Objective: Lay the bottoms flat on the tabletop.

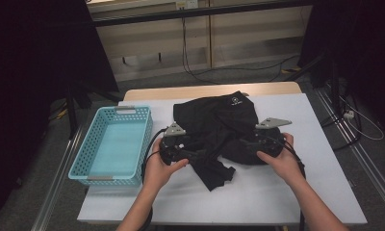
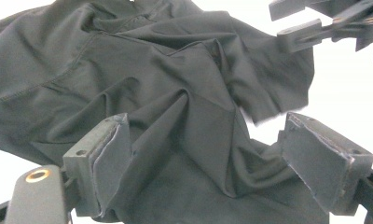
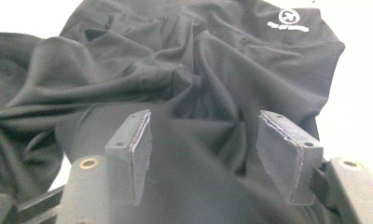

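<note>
black garment (image 1: 219, 127) lies crumpled mid-table on the white sheet (image 1: 287, 192), turquoise basket (image 1: 114, 144) just to its left. left gripper (image 2: 208, 154) jaws apart, a fabric fold between them; right gripper (image 3: 203, 149) jaws apart too, hovering over cloth. both sit at the garment's near edge, one on each side, equally near; the bulk of the cloth lies forward of them

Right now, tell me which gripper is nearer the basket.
Left. The left gripper is over the garment's left part, just right of the basket. The right gripper is over the garment's right part, farther from it.
</note>
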The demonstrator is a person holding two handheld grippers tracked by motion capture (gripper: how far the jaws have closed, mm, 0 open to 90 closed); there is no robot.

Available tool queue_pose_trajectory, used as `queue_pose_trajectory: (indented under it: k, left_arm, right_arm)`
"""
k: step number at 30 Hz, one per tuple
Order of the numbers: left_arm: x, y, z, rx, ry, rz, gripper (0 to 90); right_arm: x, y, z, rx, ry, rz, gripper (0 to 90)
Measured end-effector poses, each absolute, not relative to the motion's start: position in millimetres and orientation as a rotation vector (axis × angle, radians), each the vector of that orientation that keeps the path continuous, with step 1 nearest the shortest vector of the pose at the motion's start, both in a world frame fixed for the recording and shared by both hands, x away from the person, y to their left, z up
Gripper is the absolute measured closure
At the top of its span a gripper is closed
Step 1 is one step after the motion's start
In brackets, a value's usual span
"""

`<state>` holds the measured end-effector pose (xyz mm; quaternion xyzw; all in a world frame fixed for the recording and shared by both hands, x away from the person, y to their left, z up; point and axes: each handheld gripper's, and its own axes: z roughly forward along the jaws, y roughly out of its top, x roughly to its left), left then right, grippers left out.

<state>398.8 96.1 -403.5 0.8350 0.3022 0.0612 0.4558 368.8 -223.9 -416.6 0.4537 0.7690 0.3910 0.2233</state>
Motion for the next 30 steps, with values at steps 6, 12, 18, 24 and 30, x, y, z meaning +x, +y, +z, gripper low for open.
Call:
queue_pose_trajectory:
  k: [6, 12, 18, 24, 30]
  left_arm:
    - [398, 93, -403, 2.059, 0.738, 0.149, 16.0]
    - [398, 93, -402, 2.060, 0.734, 0.150, 16.0]
    - [398, 94, -403, 2.060, 0.736, 0.152, 16.0]
    - [397, 93, -403, 2.060, 0.734, 0.151, 16.0]
    - [397, 92, -402, 2.058, 0.730, 0.152, 16.1]
  right_arm:
    - [348, -235, -414, 1.241, 2.123, 1.108, 38.6]
    - [337, -233, -425, 1.200, 2.212, 1.105, 54.4]
    - [335, -217, -440, 1.134, 2.364, 1.073, 64.9]
    - [334, -208, -454, 1.079, 2.435, 0.993, 61.8]
    - [335, -212, -451, 1.071, 2.431, 0.998, 88.4]
